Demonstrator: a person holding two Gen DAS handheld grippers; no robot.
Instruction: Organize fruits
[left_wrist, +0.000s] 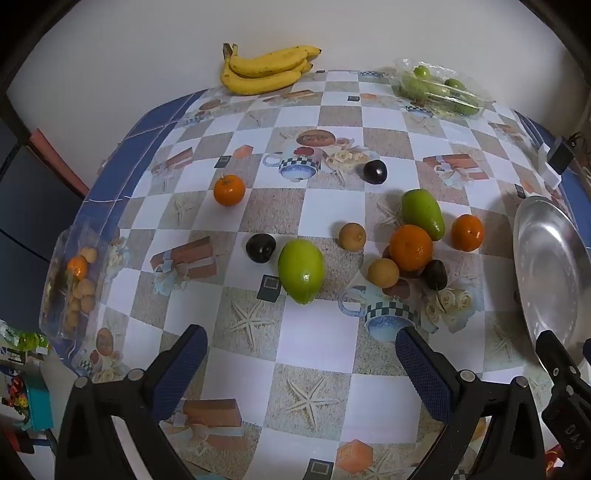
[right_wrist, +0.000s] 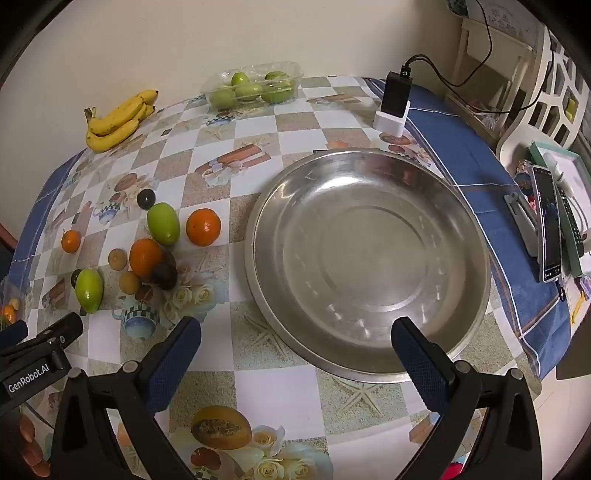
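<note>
Both grippers — left (left_wrist: 301, 363), right (right_wrist: 295, 354) — gape empty; that green fruit (left_wrist: 301, 270) looks firm and slick — pinch across its middle.

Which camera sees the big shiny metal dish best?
The right wrist view: the metal dish fills the middle of the picture, whole rim and empty inside visible. The left wrist view catches only part of it, squeezed against the right edge.

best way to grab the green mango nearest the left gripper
Grip the green mango across its narrow middle, coming from above with the open left gripper. It lies flat, long axis running toward the gripper, both flanks clear; the dark plum sits just up-left.
</note>
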